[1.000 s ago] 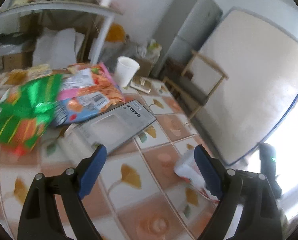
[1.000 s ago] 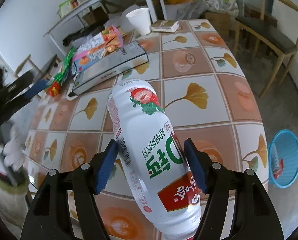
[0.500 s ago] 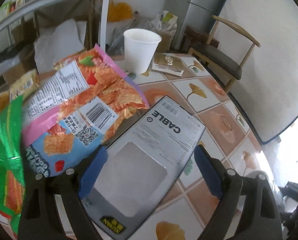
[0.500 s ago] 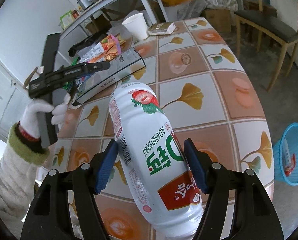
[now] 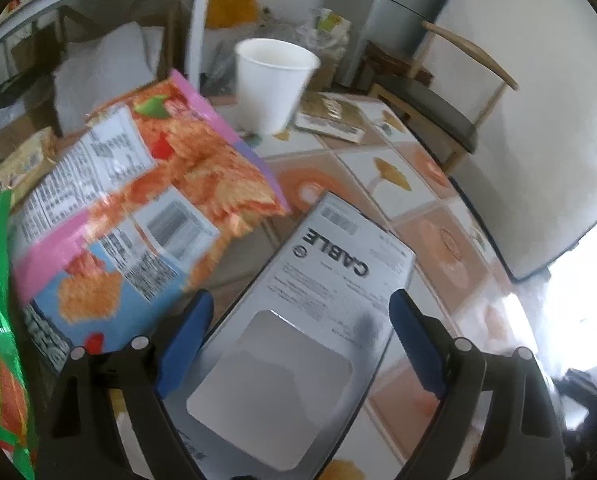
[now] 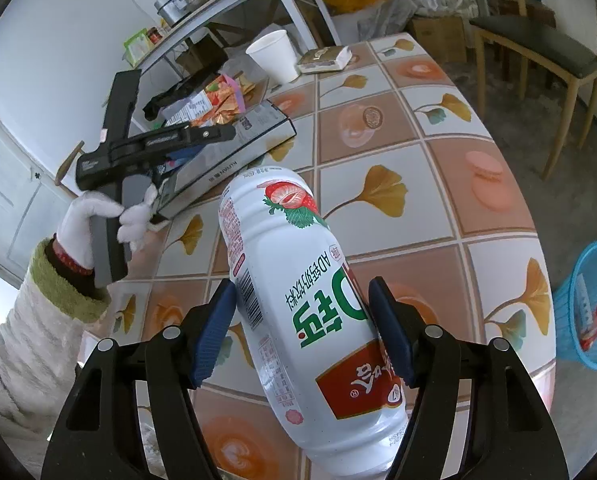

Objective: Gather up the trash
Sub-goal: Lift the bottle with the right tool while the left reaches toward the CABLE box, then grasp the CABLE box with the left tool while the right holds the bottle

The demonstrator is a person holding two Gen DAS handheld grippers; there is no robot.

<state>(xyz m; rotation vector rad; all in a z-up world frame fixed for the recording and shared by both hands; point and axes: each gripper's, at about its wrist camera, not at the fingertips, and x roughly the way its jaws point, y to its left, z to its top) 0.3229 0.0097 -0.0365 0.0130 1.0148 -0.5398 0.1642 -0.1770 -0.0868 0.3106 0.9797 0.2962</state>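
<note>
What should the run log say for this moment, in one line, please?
left gripper: open over grey cable box, not gripping | right gripper: shut on white drink bottle | blue basket: on floor, right of table

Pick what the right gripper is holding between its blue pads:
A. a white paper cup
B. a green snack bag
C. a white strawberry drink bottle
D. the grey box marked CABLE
C: in the right wrist view the white strawberry drink bottle sits clamped between the blue pads of the right gripper, while the white paper cup and the grey box marked CABLE lie farther off on the tiled table.
</note>
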